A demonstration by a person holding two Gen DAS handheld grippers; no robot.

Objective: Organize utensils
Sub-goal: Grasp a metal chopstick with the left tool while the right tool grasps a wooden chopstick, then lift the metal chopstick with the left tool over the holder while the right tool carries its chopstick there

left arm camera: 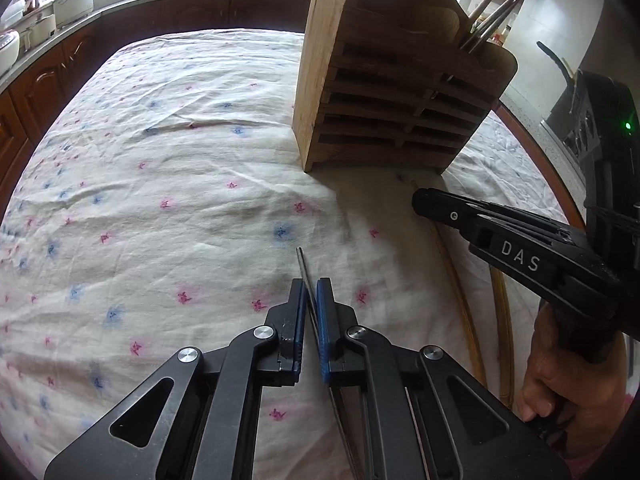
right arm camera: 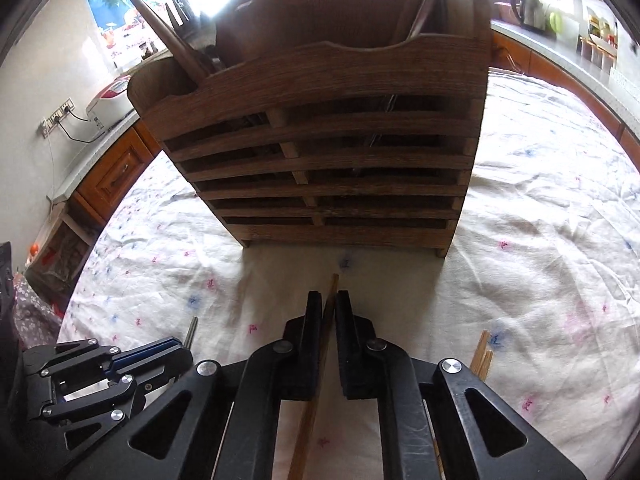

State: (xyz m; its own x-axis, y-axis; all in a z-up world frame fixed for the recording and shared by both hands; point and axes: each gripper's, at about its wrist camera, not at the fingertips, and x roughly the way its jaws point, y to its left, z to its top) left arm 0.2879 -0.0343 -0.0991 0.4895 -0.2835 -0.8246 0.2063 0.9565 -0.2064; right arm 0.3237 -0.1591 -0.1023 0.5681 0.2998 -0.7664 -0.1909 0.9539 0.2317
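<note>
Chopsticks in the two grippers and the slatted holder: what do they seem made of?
Left gripper: thin grey chopstick, dull sheen, probably metal. Right gripper: tan chopstick with matte grain, likely bamboo or wood. Slatted holder: brown wood, visible grain, unpolished finish.

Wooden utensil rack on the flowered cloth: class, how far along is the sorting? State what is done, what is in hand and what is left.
Done: several utensils already stand in the wooden rack. In hand: the left gripper is shut on a thin metal chopstick, and the right gripper is shut on a wooden chopstick. Left: both held pieces are not yet in the rack, and more wooden sticks lie on the cloth.
</note>
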